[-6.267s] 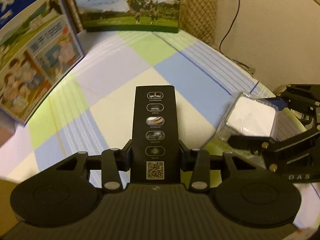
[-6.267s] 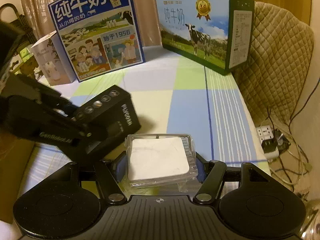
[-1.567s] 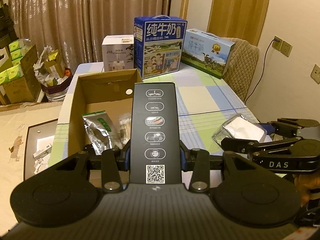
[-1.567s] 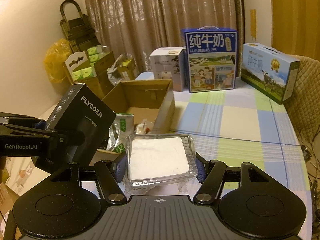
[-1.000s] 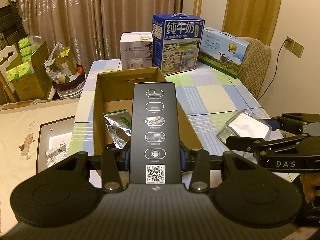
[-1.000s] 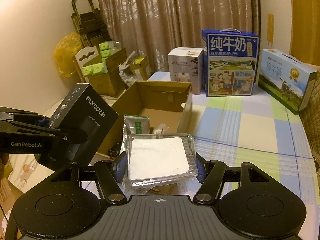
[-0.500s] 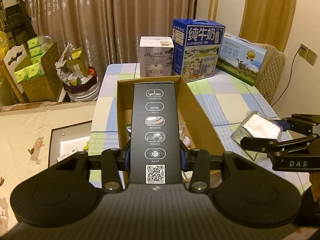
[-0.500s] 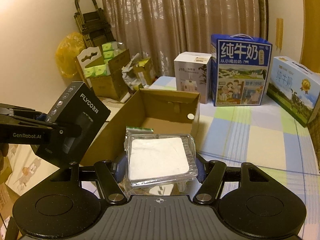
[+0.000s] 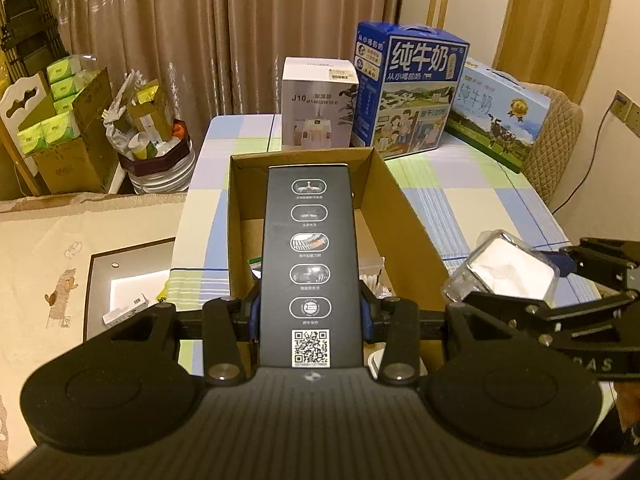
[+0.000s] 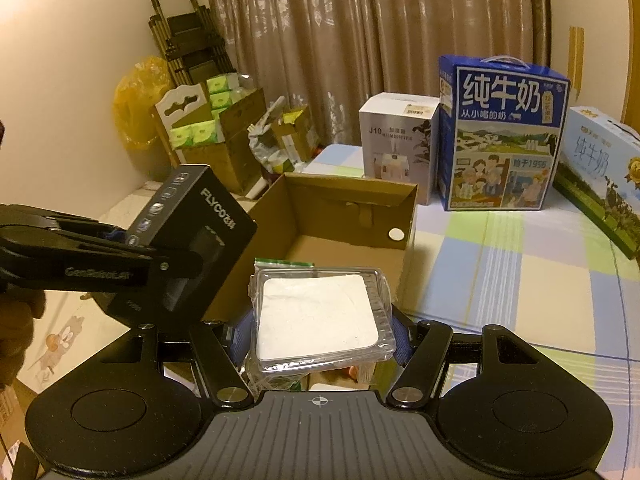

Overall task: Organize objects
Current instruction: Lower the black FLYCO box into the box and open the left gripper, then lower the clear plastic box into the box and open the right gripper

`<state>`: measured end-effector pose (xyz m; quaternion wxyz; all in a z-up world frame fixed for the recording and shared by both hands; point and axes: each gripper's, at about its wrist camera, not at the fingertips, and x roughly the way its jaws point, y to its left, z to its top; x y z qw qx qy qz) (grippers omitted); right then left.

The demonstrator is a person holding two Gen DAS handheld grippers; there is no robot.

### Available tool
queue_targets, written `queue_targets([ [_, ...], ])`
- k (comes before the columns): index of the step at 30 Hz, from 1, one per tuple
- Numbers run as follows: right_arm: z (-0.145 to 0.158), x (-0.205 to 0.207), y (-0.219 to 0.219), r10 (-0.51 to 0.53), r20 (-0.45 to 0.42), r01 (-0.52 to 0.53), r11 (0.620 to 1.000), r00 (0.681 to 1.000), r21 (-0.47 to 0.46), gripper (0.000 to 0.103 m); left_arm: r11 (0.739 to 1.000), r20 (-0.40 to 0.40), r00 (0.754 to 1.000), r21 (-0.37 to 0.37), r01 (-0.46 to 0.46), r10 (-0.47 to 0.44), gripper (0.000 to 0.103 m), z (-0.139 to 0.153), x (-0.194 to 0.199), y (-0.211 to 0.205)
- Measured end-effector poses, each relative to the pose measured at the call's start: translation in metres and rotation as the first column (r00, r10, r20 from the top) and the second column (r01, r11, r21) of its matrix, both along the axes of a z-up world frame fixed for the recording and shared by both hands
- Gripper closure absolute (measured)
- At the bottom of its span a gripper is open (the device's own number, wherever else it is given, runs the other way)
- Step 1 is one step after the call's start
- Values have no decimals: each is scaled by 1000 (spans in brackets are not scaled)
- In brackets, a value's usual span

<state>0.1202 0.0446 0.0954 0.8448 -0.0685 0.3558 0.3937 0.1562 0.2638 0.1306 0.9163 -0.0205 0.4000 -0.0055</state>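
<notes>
Mostly the frame was the checked pastel tablecloth table (image 9: 472,176), with an open brown cardboard box (image 9: 404,224) sitting at its near-left part, likely the drop target for organizing. Behind it stood a tall blue milk carton case (image 10: 502,136), a flatter light-blue milk case with a cow print (image 9: 496,114) to its right and a white humidifier box (image 9: 318,104) to its left; all well apart from the grippers, not in the way. Left gripper (image 9: 310,312) had its jaws closed on the sides of a long black FLYCO product box (image 9: 310,256), held lengthwise over the cardboard box opening, probably so it could go straight down. Right gripper (image 10: 320,328) had its jaws clamped on a clear plastic case with a white pad inside (image 10: 318,316), hovering near the box's near-right wall, seemingly waiting its turn. Inside the cardboard box a green-topped foil pouch (image 10: 284,263) and some small items partly showed; they could block a flat landing, exact layout hidden by the held things. Small white round sticker (image 10: 396,234) sat on the inner far wall. Clutter of cartons and bags stood off the table to the left, no obstacle.
</notes>
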Motion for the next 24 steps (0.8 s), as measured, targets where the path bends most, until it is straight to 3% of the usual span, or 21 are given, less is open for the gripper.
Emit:
queue_targets([
  [4,-2,2,-1,-4,-7,4,1000,1000,0,41,1000,-5,1000,-12,-28,28,49,-8,9,3],
  [24,2,-2,-1,-5,-12,5,1000,1000,9,41,999,-6,999,7,-38,39,46,-7,-8,7],
])
